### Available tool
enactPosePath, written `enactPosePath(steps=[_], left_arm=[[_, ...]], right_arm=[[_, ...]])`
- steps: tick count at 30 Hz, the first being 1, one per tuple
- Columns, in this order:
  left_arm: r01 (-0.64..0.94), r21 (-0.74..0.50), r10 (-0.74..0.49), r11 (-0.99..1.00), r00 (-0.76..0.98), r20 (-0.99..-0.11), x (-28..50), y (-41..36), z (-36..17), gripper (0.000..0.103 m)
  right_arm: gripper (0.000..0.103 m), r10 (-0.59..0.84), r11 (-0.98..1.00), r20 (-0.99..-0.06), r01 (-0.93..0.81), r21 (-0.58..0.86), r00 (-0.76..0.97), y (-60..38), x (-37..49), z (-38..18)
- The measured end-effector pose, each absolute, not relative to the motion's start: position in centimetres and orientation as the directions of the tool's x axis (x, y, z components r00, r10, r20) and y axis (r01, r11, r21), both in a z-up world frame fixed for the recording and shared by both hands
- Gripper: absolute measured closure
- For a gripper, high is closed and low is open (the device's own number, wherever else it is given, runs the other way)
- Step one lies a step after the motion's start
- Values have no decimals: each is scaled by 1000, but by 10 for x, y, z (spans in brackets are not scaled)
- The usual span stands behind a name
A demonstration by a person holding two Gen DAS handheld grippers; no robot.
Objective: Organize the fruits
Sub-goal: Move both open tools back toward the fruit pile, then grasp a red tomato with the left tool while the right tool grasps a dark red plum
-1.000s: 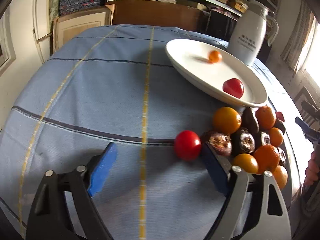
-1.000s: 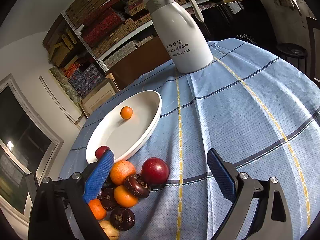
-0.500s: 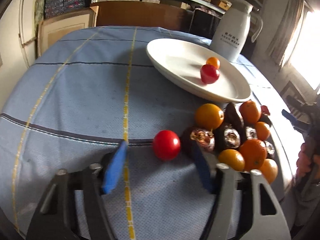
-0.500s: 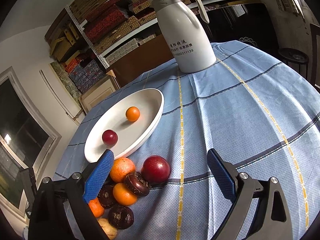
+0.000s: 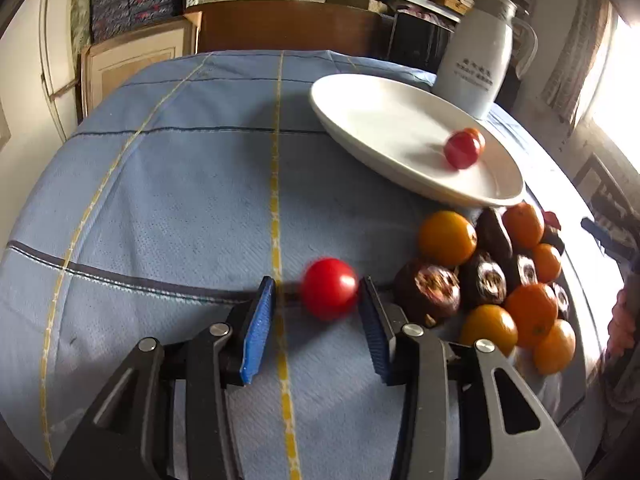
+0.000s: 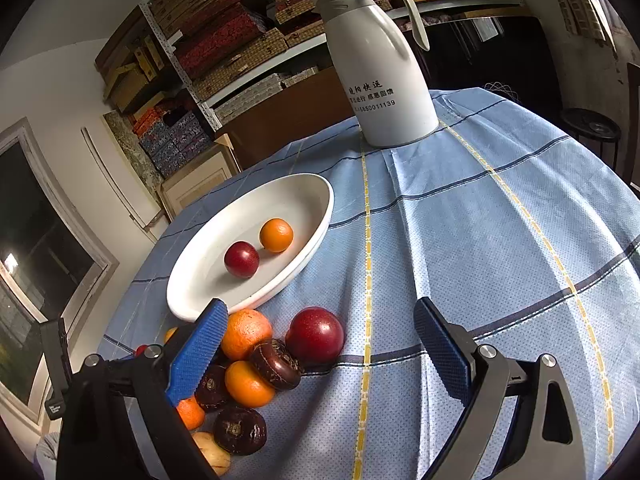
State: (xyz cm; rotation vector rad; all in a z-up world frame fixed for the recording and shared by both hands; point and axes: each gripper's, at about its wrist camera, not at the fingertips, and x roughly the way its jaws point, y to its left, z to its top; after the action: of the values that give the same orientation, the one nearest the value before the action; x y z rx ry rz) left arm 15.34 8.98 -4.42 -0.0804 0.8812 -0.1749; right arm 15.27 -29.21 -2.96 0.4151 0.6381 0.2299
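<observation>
My left claw (image 5: 316, 312): parted, unclosed, red fruit (image 5: 329, 288) between pads, nearer right pad (image 5: 374, 330). My right claw (image 6: 320, 364): wide open, empty, farther off.

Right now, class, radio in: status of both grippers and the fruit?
Left gripper jaws closing around round red fruit, not clamped. Right gripper open, empty. Dark brown fruit crowds the right jaw.

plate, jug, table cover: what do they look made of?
Plate: looks like glazed white ceramic, smooth with soft highlights; could be melamine.
Jug: white, satin sheen, printed text, moulded handle and lid; likely plastic or coated metal.
Table cover: woven cloth, matte blue check with yellow stripes, visible weave dots and creases.
</observation>
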Motion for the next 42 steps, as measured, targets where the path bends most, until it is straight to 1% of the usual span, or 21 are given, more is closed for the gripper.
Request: enactPosePath(steps=[3, 9, 14, 16, 19, 21, 28, 29, 30, 32, 34, 38, 39, 40, 42], left_arm=[[104, -173, -199, 979, 628, -752, 156, 97, -44, 62], [132, -80, -146, 988, 641, -753, 155, 81, -42, 62], [159, -57, -145, 986, 626, -767, 158, 73, -44, 62], [162, -45, -138, 986, 626, -768, 155, 70, -44, 70], [169, -74, -165, 983, 623, -765, 148, 72, -43, 74], [166, -97, -181, 981, 621, -763, 147, 75, -43, 75], [164, -118, -195, 979, 619, -761, 148, 77, -43, 75], [163, -120, -197, 979, 619, -761, 147, 77, -44, 75], [163, -121, -197, 979, 619, -761, 147, 77, -44, 75], [163, -119, -195, 979, 619, -761, 148, 77, -44, 75], [163, -120, -196, 979, 618, -761, 148, 77, -44, 75], [167, -119, -198, 979, 618, -761, 148, 76, -44, 75], [171, -120, -202, 978, 617, -760, 148, 76, -44, 75], [176, -121, -205, 977, 617, -759, 148, 75, -44, 75], [189, -125, -217, 974, 616, -757, 148, 72, -43, 75]], right_arm=[[8, 331, 895, -531, -81, 439, 780, -291, 152, -30], [8, 325, 912, -551, -100, 398, 768, -281, 153, -30], [9, 313, 925, -568, -108, 365, 762, -274, 153, -31], [11, 314, 923, -569, -105, 369, 760, -276, 154, -32], [15, 321, 916, -573, -93, 390, 754, -280, 155, -34], [16, 316, 914, -580, -76, 399, 751, -284, 157, -36], [16, 350, 896, -624, -55, 441, 698, -286, 168, -50], [22, 377, 884, -626, -62, 464, 683, -286, 170, -53], [26, 398, 874, -628, -68, 481, 669, -286, 172, -56], [42, 440, 853, -632, -75, 517, 638, -284, 177, -61], [47, 466, 835, -627, -77, 545, 624, -284, 179, -64], [48, 479, 823, -629, -64, 565, 612, -283, 184, -67], [51, 479, 824, -631, -67, 562, 610, -282, 186, -68], [62, 489, 822, -629, -78, 564, 605, -279, 187, -69], [63, 475, 836, -631, -90, 542, 613, -277, 186, -66]])
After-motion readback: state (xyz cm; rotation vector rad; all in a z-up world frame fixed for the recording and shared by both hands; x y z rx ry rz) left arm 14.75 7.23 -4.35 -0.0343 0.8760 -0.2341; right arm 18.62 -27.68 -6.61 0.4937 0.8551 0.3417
